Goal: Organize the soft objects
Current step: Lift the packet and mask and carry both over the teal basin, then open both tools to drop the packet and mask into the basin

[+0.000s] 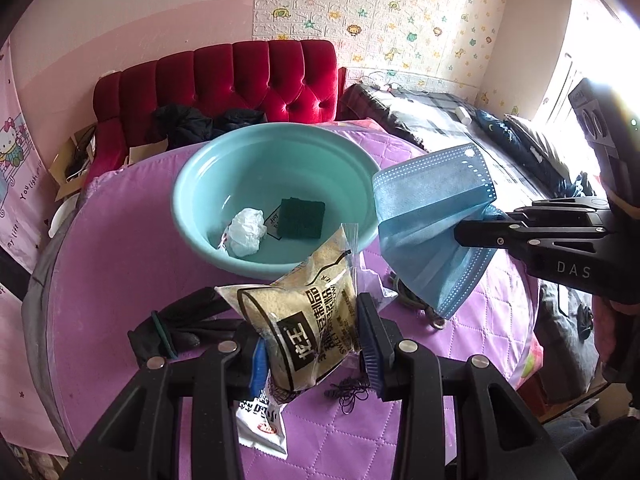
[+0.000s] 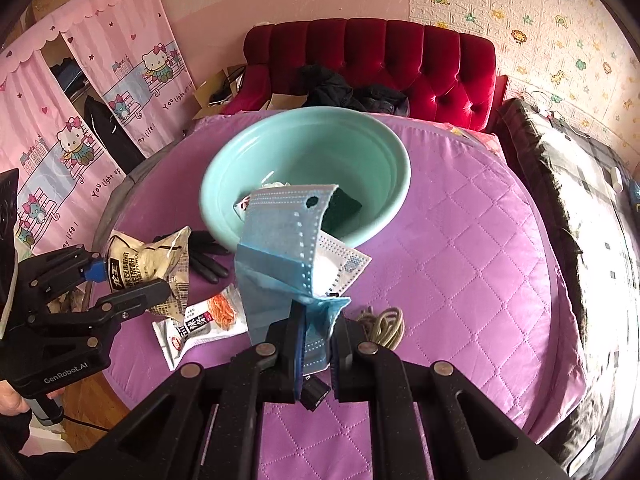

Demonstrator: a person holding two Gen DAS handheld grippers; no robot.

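Left gripper (image 1: 316, 340) pinches a powder packet (image 1: 304, 308); right gripper (image 2: 316, 344) pinches a blue mask (image 2: 280, 252) near the basin (image 1: 192, 208).

Teal basin (image 1: 188, 200); blue mask (image 1: 432, 216); purple quilted cover (image 2: 460, 248).

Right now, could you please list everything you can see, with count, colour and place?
basin: one, teal, on the quilt
sponge: one, dark green, in the basin
crumpled bag: one, white, in the basin
powder packet: one, beige, held in the left gripper
blue mask: one, held in the right gripper
white mask: one, on the quilt
snack packet: one, white-orange, on the quilt
glove: one, black, by the basin
cord: one, beige, on the quilt
quilt: one, purple
left gripper: black
right gripper: black
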